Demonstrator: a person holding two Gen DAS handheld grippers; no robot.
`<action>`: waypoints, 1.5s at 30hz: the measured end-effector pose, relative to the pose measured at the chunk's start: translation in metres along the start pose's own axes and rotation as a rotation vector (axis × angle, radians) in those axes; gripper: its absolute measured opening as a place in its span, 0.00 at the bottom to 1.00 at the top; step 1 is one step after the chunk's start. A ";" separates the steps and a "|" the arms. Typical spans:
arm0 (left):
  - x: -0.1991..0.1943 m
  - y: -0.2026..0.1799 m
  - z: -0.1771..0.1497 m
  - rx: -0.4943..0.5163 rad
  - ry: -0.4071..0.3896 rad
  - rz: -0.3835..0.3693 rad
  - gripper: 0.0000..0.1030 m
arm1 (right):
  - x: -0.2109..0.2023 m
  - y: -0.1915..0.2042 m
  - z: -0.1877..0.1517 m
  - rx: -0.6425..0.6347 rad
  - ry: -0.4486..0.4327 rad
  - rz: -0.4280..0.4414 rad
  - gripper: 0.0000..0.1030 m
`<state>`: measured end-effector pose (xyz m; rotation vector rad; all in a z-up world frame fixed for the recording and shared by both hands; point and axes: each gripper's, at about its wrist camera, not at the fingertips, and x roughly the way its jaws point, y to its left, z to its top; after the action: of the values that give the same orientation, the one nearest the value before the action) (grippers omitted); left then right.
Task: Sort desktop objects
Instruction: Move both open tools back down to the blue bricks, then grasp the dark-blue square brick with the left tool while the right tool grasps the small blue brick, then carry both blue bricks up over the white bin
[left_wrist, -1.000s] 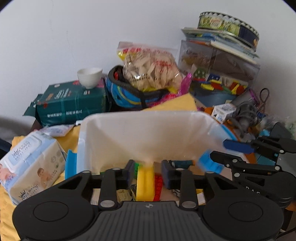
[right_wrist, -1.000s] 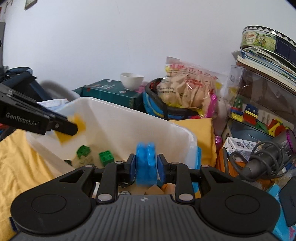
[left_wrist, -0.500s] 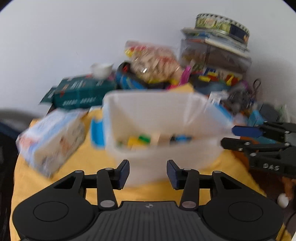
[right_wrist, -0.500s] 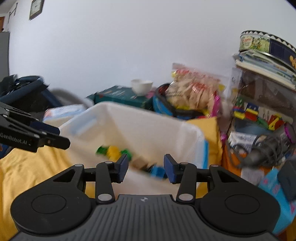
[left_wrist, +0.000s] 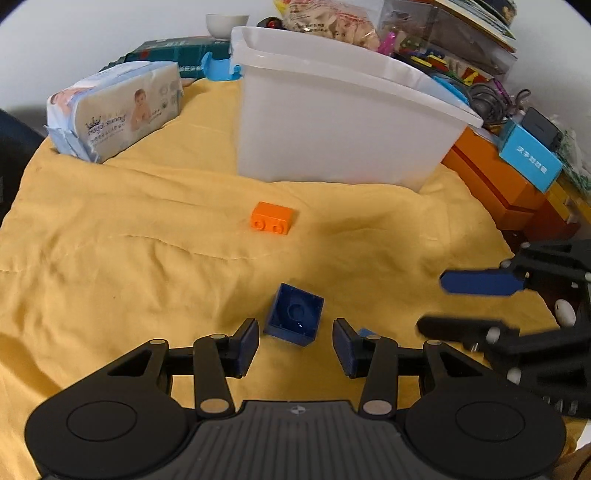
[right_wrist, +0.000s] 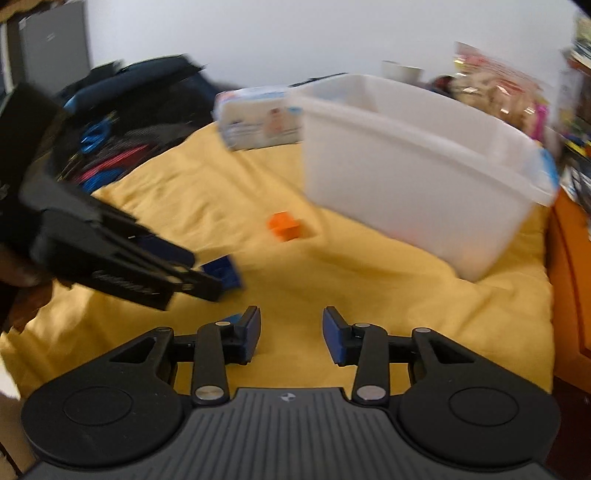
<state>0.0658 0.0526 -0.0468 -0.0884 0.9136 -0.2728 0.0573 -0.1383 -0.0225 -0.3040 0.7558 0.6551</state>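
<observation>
My left gripper (left_wrist: 295, 343) stands open low over the yellow cloth (left_wrist: 147, 258). A dark blue brick (left_wrist: 295, 319) lies hollow side up just ahead of its fingertips, in the gap and clear of both pads. Farther on an orange brick (left_wrist: 272, 218) rests before the white bin (left_wrist: 332, 122). My right gripper (right_wrist: 291, 332) is open with its jaws closing on nothing. It also shows at the right edge of the left wrist view (left_wrist: 476, 302). A small blue piece (right_wrist: 232, 318) lies beside its left finger. The right wrist view is blurred; the left gripper (right_wrist: 195, 273) reaches over the blue brick (right_wrist: 221, 273).
A pack of wet wipes (left_wrist: 114, 110) lies left of the bin. Orange boxes (left_wrist: 491, 177) and a light blue box (left_wrist: 532, 158) crowd the right side. A dark bag (right_wrist: 122, 103) with tools sits off the cloth's left edge. Clutter stacks behind the bin.
Both grippers let go of their bricks, a yellow one and a blue one, over the bin, then drew back and sank to the yellow cloth in front of it.
</observation>
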 end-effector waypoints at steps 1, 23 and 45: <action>0.002 0.000 -0.001 0.021 -0.012 -0.012 0.47 | 0.000 0.006 -0.001 -0.015 0.001 0.006 0.40; -0.028 0.009 -0.015 0.003 0.008 -0.010 0.37 | 0.032 0.059 -0.019 -0.128 0.043 -0.075 0.23; -0.047 -0.038 0.059 0.034 -0.160 -0.058 0.37 | -0.022 -0.018 -0.002 0.011 -0.057 -0.142 0.21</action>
<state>0.0779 0.0266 0.0325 -0.1042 0.7483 -0.3299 0.0557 -0.1625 -0.0079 -0.3243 0.6765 0.5234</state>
